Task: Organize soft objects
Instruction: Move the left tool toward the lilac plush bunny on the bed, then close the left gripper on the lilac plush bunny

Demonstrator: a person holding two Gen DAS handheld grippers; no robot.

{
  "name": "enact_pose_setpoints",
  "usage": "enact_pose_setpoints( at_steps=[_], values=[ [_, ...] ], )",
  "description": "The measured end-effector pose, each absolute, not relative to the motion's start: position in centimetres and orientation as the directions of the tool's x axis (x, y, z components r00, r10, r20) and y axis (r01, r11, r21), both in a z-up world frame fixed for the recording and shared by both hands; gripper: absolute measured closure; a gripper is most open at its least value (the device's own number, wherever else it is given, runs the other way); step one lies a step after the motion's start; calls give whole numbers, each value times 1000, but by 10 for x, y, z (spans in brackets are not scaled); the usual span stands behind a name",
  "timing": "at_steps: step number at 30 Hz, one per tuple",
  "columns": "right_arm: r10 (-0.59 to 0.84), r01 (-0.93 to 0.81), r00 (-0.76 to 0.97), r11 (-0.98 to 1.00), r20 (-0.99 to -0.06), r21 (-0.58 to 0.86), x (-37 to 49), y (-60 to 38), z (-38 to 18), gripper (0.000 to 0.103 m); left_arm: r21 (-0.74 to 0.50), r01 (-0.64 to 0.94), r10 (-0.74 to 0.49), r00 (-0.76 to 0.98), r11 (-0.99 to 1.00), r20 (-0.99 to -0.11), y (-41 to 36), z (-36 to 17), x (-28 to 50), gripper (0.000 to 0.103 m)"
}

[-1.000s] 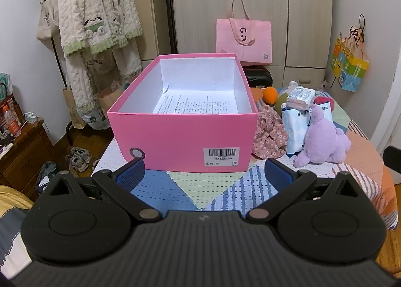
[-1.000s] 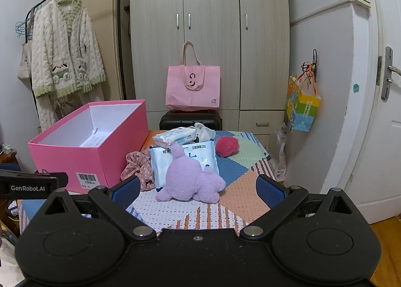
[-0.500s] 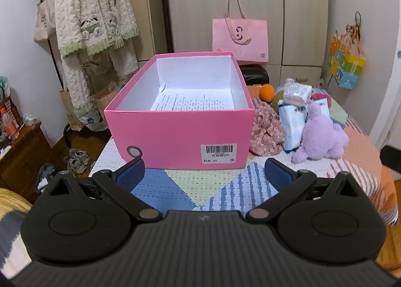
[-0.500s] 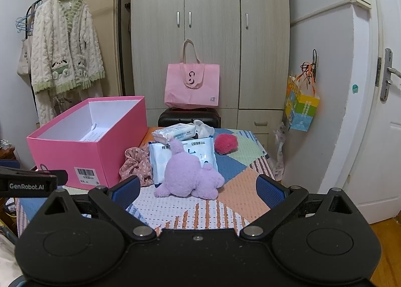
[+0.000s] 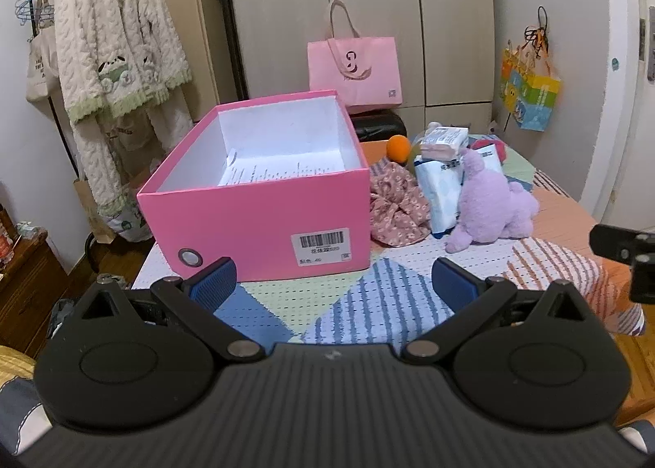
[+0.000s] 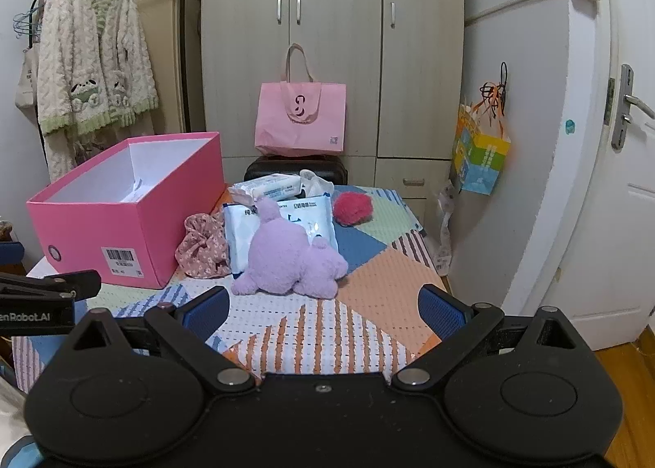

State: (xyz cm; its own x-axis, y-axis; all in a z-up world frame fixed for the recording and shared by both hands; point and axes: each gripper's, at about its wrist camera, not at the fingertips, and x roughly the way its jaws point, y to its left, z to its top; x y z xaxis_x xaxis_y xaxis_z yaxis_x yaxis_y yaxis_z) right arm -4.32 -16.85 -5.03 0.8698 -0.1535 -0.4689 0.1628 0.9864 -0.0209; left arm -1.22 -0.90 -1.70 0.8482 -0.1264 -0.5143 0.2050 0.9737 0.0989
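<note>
Bare tablecloth (image 6: 327,325) ahead of purple plush (image 6: 286,259); pink box (image 6: 123,230) flanking left.

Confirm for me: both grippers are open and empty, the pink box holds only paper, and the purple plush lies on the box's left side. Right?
Not quite. The purple plush lies on the right side of the pink box, beyond the floral cloth, as the right wrist view shows. The rest stands: left gripper and right gripper open and empty, only paper inside.

A pink tote bag (image 6: 301,122) leans against the wardrobe (image 6: 331,38).
</note>
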Motion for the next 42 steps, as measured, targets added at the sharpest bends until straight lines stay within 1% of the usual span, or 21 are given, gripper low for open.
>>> enact_pose_setpoints(
  at_steps=[6,9,17,20,22,25,28,31,33,35,36,40,42],
  values=[
    [-142,151,870,988,-472,-19,-44,-168,-51,3,96,204,-131,858,974,-497,-9,-18,-15,0],
    [-135,145,869,989,-475,-16,-43,-169,-52,3,98,222,-144,853,970,-502,-9,-20,-15,0],
    [-106,111,877,994,-469,-16,-44,-172,-50,3,47,247,-194,852,968,-486,-4,-14,-16,0],
    [-124,112,884,992,-451,-53,-45,-170,-48,3,32,263,-218,856,964,-469,-2,-7,-15,0],
    [-111,96,886,994,-450,-55,-43,-172,-45,3,23,282,-241,856,959,-458,-4,0,-14,0],
    [-62,56,894,998,-443,-26,-42,-178,-40,3,39,325,-278,860,945,-427,-11,9,-13,0],
    [-21,9,916,999,-401,-33,-38,-182,-42,3,69,373,-318,861,925,-396,-25,13,-10,0],
    [26,-37,932,999,-361,-24,-30,-186,-55,3,109,410,-358,876,905,-325,-42,6,-8,0],
    [70,-74,925,997,-373,3,-17,-191,-69,3,106,437,-383,862,893,-332,-53,0,1,0],
    [93,-91,914,996,-396,24,-3,-196,-83,3,71,473,-421,836,878,-352,-62,-7,12,1],
    [96,-94,910,995,-402,25,3,-199,-89,3,51,491,-441,819,869,-366,-66,-11,19,3],
    [110,-126,909,992,-401,-13,24,-201,-109,3,12,539,-495,782,842,-378,-83,-32,39,5],
    [90,-108,911,994,-403,-21,35,-201,-120,3,10,556,-505,763,831,-404,-94,-41,51,7]
  ],
)
